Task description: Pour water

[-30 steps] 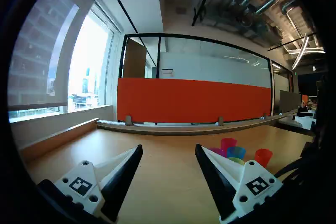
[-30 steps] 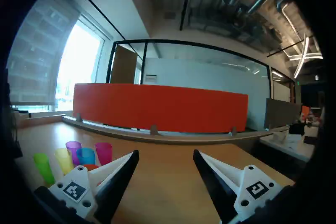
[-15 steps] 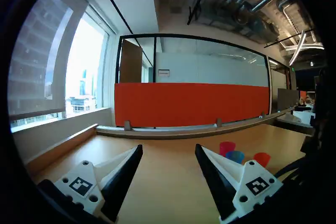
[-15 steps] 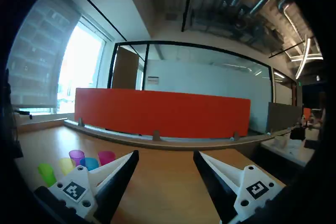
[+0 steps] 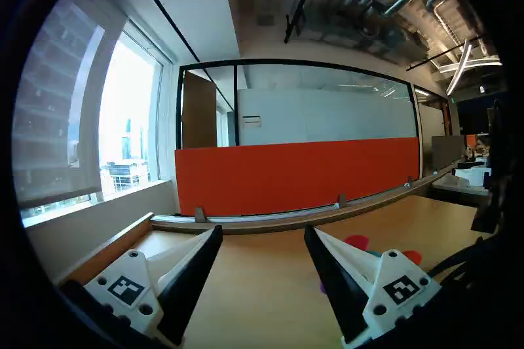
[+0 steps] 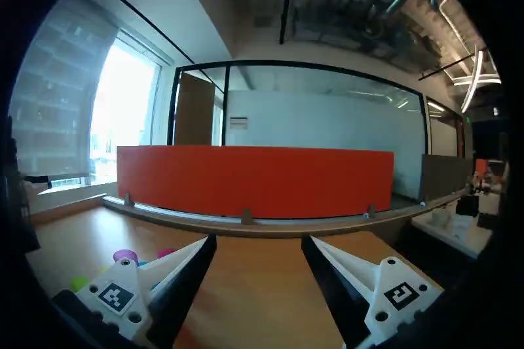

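Office daylight sets the background: a tall bright window (image 5: 124,139) stands left of the long orange partition panel (image 5: 295,172), and a glass wall (image 6: 314,120) rises behind that panel. Below the orange panel, on our side of it, runs the broad light wooden desk (image 6: 262,296).

We hold the left gripper (image 5: 262,230) level above the desk, aimed at the orange panel. Its two black-edged white fingers are spread wide with nothing between them. The right gripper (image 6: 259,238) is held the same way, parted and empty.

We judge the step in hand to be the approach to a cup, with no pouring begun. To do it well, we should tip both grippers down toward the desk so the cups come out from behind the fingers. Then we pick a cup at the edge of the group, straddle it upright and close gently. Thin plastic probably flexes, and a light cup likely tips against its neighbours.

The small coloured plastic cups sit on the desk well short of the orange panel, low and largely hidden. In the left gripper view a magenta cup (image 5: 357,241) and a red-orange cup (image 5: 411,256) peek past the right finger. In the right gripper view a purple cup (image 6: 124,255) and a green cup (image 6: 78,282) sit by the left finger. We see little more than rims. Whether they touch, or hold water, we cannot tell.
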